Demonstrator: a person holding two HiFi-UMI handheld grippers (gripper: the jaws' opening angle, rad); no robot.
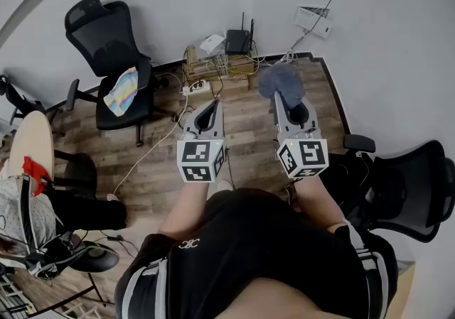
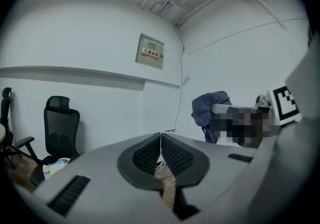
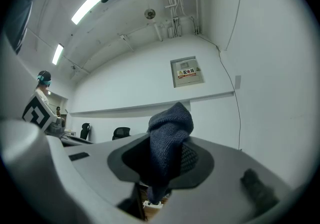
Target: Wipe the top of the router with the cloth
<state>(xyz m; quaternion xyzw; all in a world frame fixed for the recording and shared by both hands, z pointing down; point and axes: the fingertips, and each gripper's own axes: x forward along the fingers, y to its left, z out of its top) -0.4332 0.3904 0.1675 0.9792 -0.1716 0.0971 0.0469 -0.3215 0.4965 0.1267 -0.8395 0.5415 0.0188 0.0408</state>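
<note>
We held the dark blue cloth [image 1: 280,82] clamped in the right tool [image 3: 166,163], bunched up above its jaws, while the left tool [image 2: 160,149] was closed on nothing. Both hung in the air well short of the black router [image 1: 238,41], so by our reading no wiping had begun and its whole top was left to do. The router, antennas up, stood on a low wooden rack [image 1: 238,64] tangled with cables at the foot of a white wall, on a wood-plank floor [image 1: 242,122], with black office chairs [image 1: 114,62] around.
</note>
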